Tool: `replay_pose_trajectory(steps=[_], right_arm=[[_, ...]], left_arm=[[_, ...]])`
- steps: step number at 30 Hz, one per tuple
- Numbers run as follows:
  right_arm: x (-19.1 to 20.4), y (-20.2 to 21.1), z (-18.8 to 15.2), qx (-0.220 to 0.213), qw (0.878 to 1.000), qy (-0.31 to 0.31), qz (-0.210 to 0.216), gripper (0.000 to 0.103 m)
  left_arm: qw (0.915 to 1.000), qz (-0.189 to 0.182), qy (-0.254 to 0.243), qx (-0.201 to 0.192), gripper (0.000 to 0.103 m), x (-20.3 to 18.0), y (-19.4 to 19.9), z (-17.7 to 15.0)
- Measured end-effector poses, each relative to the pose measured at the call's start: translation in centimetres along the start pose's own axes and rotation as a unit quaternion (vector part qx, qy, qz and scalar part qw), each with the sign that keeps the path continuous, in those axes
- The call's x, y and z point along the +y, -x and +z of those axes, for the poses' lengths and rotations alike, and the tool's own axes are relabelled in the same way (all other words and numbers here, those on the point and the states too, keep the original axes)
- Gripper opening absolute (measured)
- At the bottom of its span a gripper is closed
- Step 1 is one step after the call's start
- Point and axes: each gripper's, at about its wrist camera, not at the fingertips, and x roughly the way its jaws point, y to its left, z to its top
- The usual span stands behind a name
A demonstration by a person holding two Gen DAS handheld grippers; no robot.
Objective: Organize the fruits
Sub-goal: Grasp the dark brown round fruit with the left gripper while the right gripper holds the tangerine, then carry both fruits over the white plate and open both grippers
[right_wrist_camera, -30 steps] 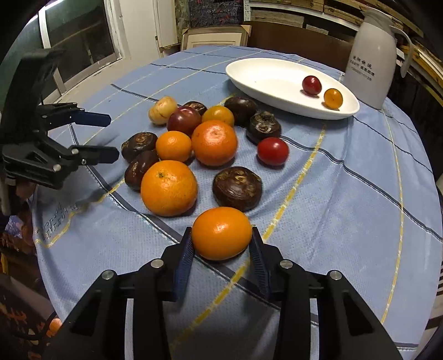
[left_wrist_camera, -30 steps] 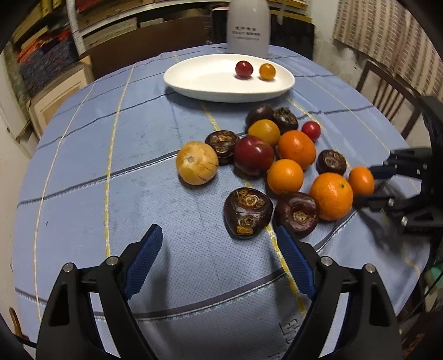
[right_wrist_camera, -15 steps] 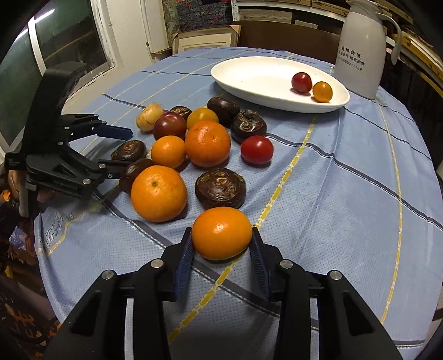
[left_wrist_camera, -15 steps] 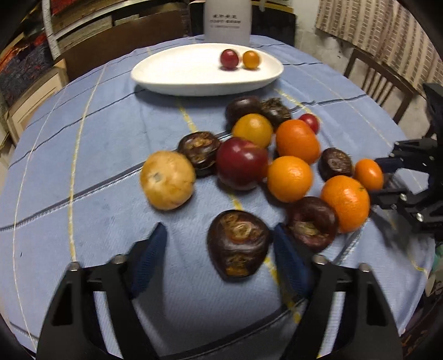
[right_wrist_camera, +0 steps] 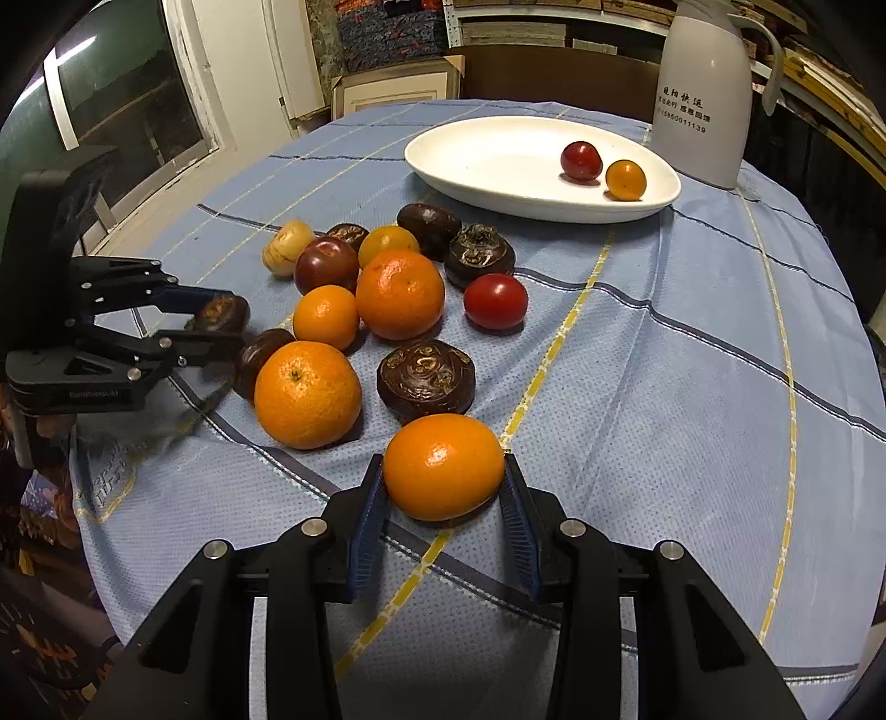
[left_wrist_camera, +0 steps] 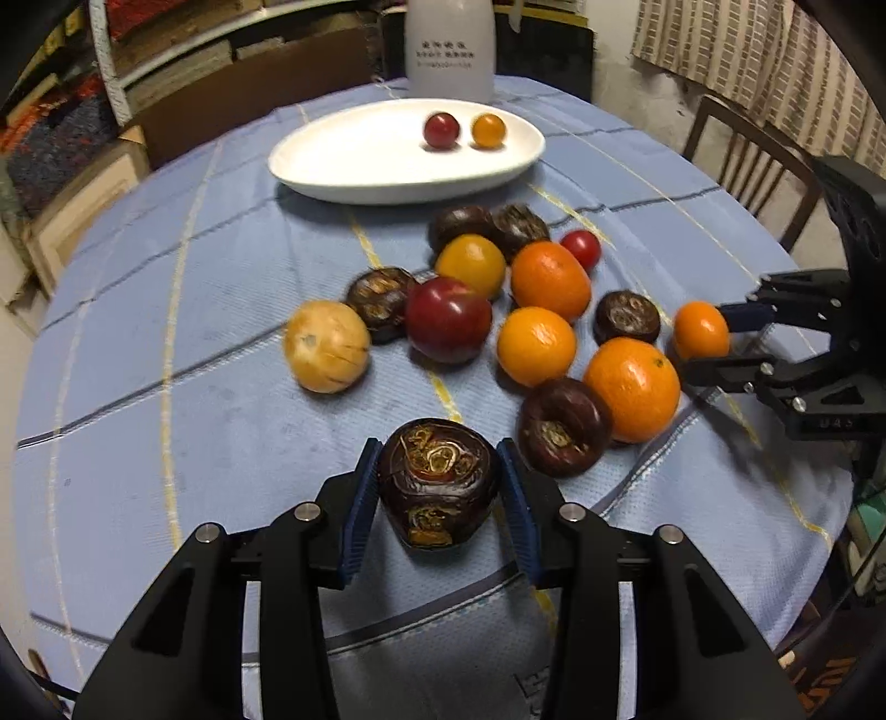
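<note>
The left claw [left_wrist_camera: 438, 490] is closing on a dark, ribbed fruit [left_wrist_camera: 437, 487] at the near edge of the pile, and its blue pads [left_wrist_camera: 360, 501] already sit against the fruit's two sides; the fruit rests on the blue cloth of the worktop [left_wrist_camera: 166, 387]. The right claw [right_wrist_camera: 443, 493] is clenched on a small orange [right_wrist_camera: 443, 465], also down on the cloth, at the pile's other edge.

The dark fruit looks light, hard-shelled and lumpy, with a flat, scarred crown facing up; its skin seems dry rather than slick, so the ribbed pads should bite well across its widest girth, where they now are; a hold nearer the crown would likely squeeze it out downward. The orange looks heavier, round, with a pebbled rind that gives a little; it should bear a firm squeeze across the middle, but being round it may roll in the pads if the wrist tips.

The other fruits lie loose and touching one another between the two claws; a nudge could set the round ones rolling. The white plate [left_wrist_camera: 354, 166] stands well beyond the pile, before a white jug [left_wrist_camera: 449, 50], and holds a red fruit [left_wrist_camera: 441, 130] and a small yellow-orange one [left_wrist_camera: 489, 130]; both would likely roll if the plate were knocked.
</note>
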Motion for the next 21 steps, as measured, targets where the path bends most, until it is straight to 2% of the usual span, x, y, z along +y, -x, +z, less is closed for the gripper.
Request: replay_pose_trajectory(steps=[3,10,21], right_arm=[[0.2,-0.1,-0.2,0.004,1.0,0.001,-0.002,0.041],[0.3,1.2,0.5,-0.016,1.0,0.004,-0.005,0.041],[-0.9,4.3,6.0,-0.086,0.996,0.013,-0.025,0.041]], left_arm=[[0.9998,0.016,0.013,0.003,0.041,0.3,0.1,0.0],[0.9989,0.018,0.042,-0.008,0.041,0.6,0.9,1.4],[0.9959,0.045,0.057,-0.053,0.041,1.1,2.2,8.2]])
